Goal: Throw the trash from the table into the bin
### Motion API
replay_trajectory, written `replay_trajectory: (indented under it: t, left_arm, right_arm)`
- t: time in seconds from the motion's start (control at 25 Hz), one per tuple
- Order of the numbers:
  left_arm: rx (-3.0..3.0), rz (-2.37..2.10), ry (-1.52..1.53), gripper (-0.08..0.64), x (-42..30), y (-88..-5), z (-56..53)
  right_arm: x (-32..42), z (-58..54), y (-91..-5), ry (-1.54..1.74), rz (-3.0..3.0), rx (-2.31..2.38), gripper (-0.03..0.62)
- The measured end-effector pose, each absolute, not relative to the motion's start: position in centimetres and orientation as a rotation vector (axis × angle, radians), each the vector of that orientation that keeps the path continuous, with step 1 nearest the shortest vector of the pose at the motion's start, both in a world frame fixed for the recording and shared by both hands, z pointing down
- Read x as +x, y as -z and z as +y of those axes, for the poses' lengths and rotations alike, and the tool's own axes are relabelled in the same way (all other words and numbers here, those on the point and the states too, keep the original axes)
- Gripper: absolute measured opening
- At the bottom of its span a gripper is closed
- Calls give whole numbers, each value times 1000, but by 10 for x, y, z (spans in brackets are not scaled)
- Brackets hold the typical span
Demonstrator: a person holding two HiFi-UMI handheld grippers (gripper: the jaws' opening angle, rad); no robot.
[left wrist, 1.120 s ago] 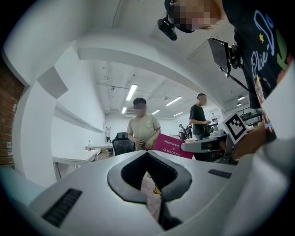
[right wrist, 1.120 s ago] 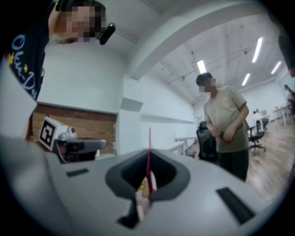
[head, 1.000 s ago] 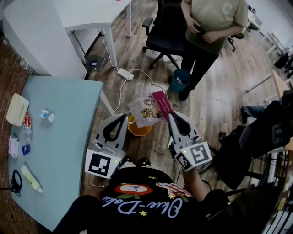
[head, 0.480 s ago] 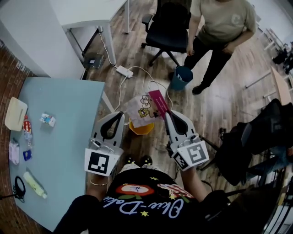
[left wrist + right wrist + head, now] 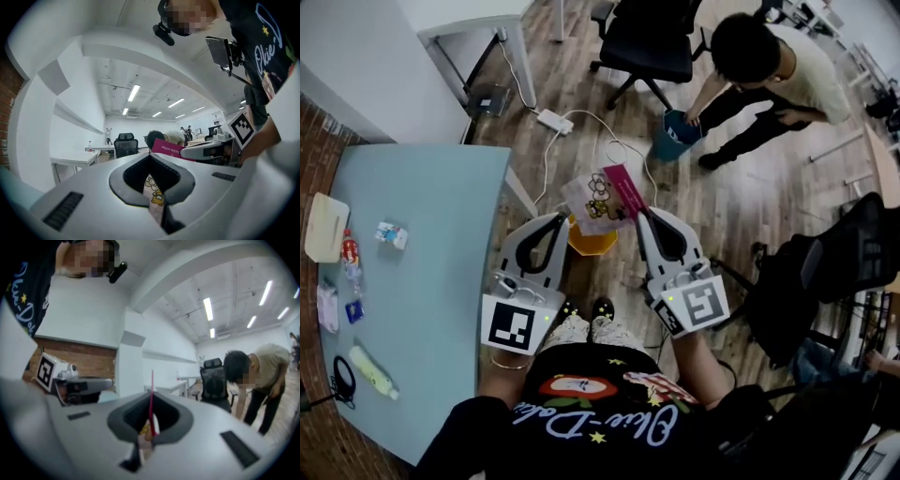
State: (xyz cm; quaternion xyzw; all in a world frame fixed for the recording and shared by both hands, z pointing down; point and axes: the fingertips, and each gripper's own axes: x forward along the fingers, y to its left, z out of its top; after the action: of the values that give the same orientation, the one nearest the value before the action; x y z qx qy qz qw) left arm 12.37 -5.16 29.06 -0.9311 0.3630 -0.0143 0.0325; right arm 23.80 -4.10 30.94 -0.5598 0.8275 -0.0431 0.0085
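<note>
Nearest, in front of the wearer's black printed shirt (image 5: 581, 412), both grippers point level and side by side above the wood floor (image 5: 741, 197), off the right edge of the light blue table (image 5: 441, 281). The left gripper (image 5: 564, 218) is clamped on a clear cartoon-bear wrapper (image 5: 592, 199); in its own view a strip of that wrapper runs down between the closed jaws. The right gripper (image 5: 640, 215) is closed on a magenta packet (image 5: 623, 190), which shows edge-on between its jaws in the right gripper view. The two pieces of trash overlap between the gripper tips. Directly under them on the floor stands an orange bin (image 5: 589, 242), partly hidden by the wrapper. On the table, along its left edge, lie a white pack (image 5: 323, 225), a small red-topped bottle (image 5: 349, 251), a blue scrap (image 5: 354, 309), a pale tube (image 5: 370, 367) and a black ring (image 5: 339, 373); a small white wrapper (image 5: 391, 234) sits a little further in. Beyond the grippers, a white power strip (image 5: 553, 120) with its cable lies on the floor. Further off, another person (image 5: 778, 70) bends over a teal bin (image 5: 675, 136), beside a black office chair (image 5: 652, 42).
</note>
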Motion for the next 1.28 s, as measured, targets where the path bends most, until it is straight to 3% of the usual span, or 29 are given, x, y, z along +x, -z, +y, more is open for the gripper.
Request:
replay_trajectory:
  t: [1.28]
  left_arm:
    - [-2921,1142,95,11,131,-399,-59]
  right_arm:
    - [188,-65,-401,-53,2656,-1834,11]
